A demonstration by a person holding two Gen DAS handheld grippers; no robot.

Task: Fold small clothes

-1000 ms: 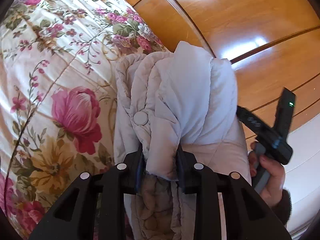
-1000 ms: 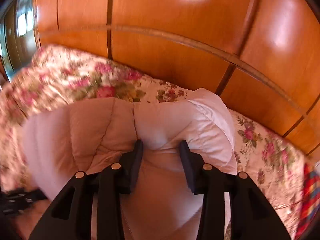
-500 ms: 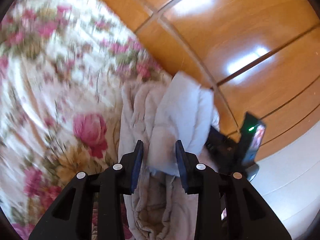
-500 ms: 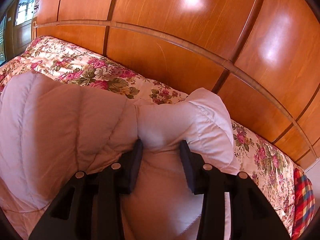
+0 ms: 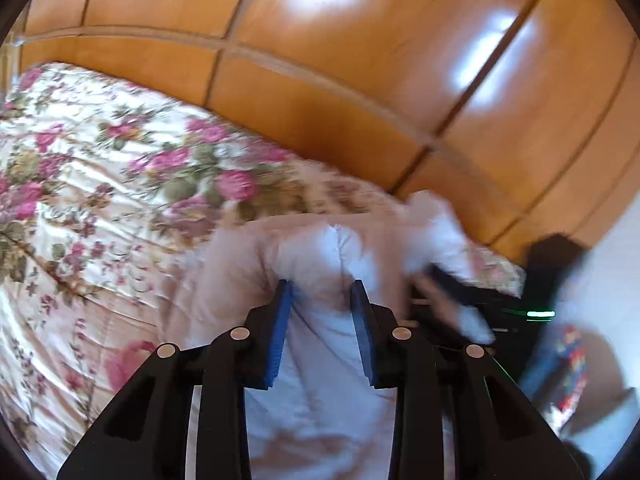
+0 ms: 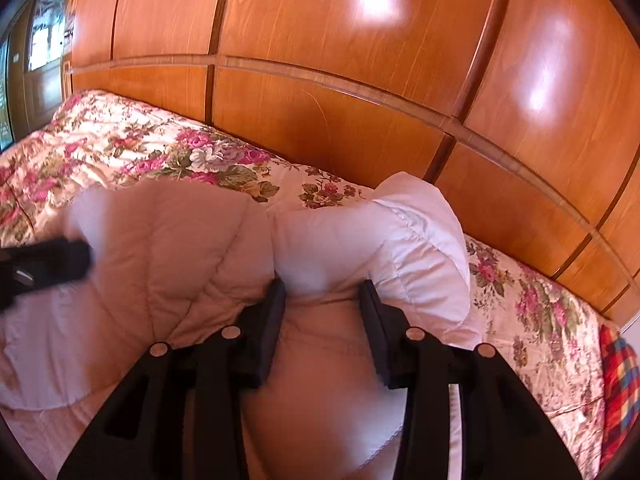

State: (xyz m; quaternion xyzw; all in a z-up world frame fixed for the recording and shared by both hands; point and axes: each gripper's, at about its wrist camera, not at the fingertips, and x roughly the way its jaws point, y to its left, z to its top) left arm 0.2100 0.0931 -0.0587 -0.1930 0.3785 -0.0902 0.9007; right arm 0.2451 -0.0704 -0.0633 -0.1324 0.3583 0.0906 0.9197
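A wall of glossy wooden panels (image 6: 360, 60) was seen behind a bed covered by a floral bedspread (image 6: 132, 144). On the bedspread a pale pink quilted jacket (image 6: 168, 248) was spread, its white lining (image 6: 400, 248) turned outward at the bunched part nearest the panels. A piece of red checked cloth (image 6: 618, 380) was seen at the far right edge of the bed.

The jacket was gripped by both tools. The right tool (image 6: 322, 292) was closed down on a thick fold where pink shell met white lining, its jaws kept apart only by the padding. The left tool (image 5: 322, 294) was likewise clamped on a white padded fold, blue pads (image 5: 280, 332) pressed against it. The left view was blurred, so finer detail could not be told.
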